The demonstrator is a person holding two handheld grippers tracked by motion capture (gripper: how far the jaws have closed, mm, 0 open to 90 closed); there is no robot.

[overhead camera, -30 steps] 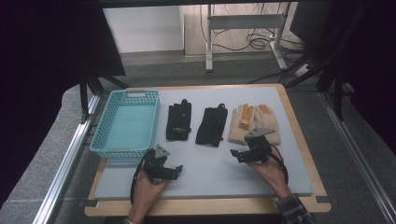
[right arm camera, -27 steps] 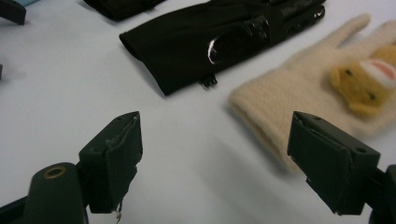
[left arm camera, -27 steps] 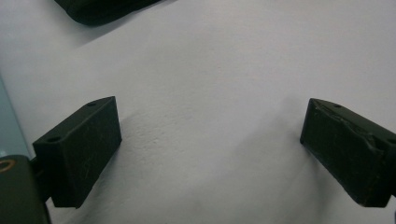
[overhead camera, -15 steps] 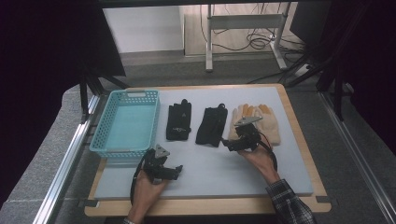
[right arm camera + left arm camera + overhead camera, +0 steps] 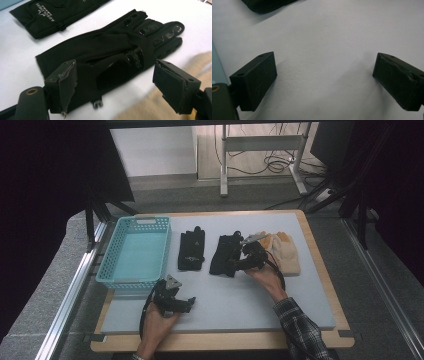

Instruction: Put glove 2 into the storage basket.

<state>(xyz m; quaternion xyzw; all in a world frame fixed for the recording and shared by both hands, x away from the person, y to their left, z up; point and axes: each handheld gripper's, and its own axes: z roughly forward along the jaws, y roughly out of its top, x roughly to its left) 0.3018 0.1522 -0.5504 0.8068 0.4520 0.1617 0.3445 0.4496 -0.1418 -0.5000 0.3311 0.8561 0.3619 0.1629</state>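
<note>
While the left tongs rest spread apart, the right tongs straddle the middle black glove, unclenched.

white logo txt, far black glove, unreadable

Black fabric glove with glossy black finger patches; second black glove printed with white lettering. Cream knit gloves with orange fingertips. Turquoise lattice plastic basket. Pale grey mat, light wood frame. Plaid sleeve, dark with white lines.
</note>
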